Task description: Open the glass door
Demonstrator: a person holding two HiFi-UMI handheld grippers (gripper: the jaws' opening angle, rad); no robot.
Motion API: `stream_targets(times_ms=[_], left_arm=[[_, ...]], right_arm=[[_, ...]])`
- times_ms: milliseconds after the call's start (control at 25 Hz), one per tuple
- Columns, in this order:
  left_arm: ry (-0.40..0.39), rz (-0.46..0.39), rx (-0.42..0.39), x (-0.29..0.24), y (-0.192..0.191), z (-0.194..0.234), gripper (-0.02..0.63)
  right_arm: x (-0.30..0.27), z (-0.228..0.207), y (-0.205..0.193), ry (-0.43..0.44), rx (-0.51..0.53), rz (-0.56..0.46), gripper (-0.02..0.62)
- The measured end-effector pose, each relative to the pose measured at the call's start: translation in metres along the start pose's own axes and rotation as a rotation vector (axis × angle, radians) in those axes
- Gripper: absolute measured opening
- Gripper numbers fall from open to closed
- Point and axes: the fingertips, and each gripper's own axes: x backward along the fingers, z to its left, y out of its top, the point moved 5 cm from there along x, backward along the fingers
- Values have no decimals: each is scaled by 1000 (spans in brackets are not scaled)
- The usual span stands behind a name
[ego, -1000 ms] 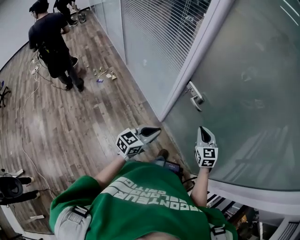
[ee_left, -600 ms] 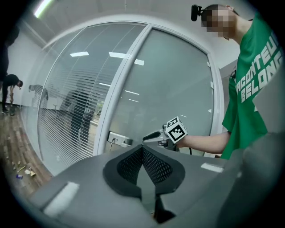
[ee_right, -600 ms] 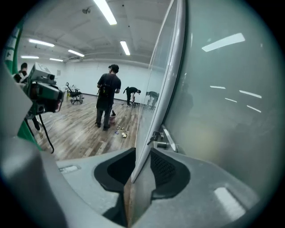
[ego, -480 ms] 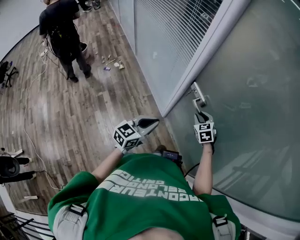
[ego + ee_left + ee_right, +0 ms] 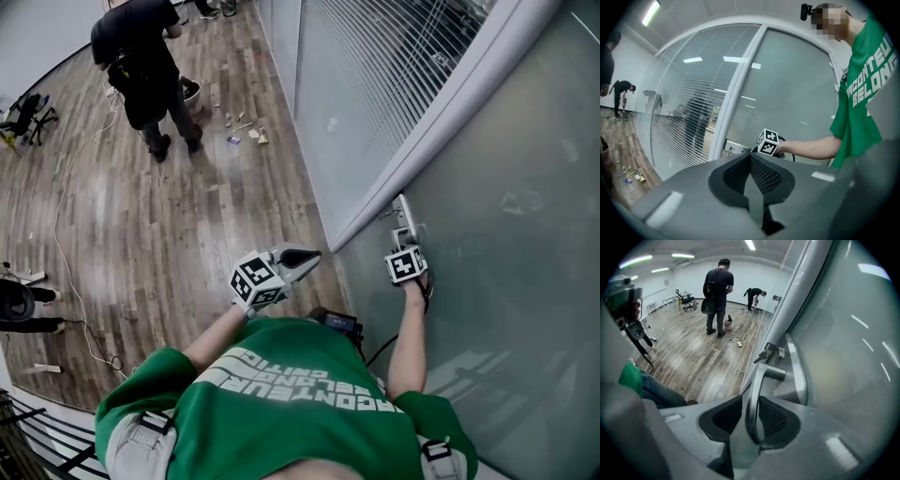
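**Closed door, lever about to be taken.** The tall frosted glass door (image 5: 506, 300) fills the right of the head view and stands shut against its pale metal frame post (image 5: 441, 131). Your left gripper (image 5: 302, 260) hangs away from the door, in front of your green shirt (image 5: 309, 394), with its jaws together on nothing. Your right gripper (image 5: 409, 251) points steeply down at the door's latch edge. Its jaws have just been opening and stand well apart.

On that edge, close to the frame post, sits a narrow silver lock plate (image 5: 799, 376). From it springs the brushed silver lever handle (image 5: 753, 394), which passes between the right gripper's pads without being clamped. What looks like a small dark key (image 5: 763, 355) sits in the lock just beside the lever.

- **Step in hand:** taking hold of the lever, judged 1 move short of a grip, so the task is barely begun.
- **Next move:** close the 2 jaws firmly on the lever, press it down to free the latch, then swing the door. Whether it pulls or pushes cannot be told here
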Motion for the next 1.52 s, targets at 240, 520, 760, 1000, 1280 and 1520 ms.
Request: stream_targets(times_ms=[240,520,760,1000,1280,1520], left_arm=[[37,-1,3,-8,1,12,15],[69,-3,23,-5,4,19,15],[98,-1,16,-11,-1,30,15],[96,2,18,-21,2,32,15],[81,7,42,-38,7,34,15],[80,6,50,-52,12,44,15]], right_arm=[[-23,-4,6,68,-47,73,101],[-47,14,24,219,-90,39,66],[-63,8,12,210,-89,185,-7],[-65,11,12,293,-48,256,-8],[-68,10,14,349,-60,221,-8],[-73,6,19,363,-68,149,-8]])
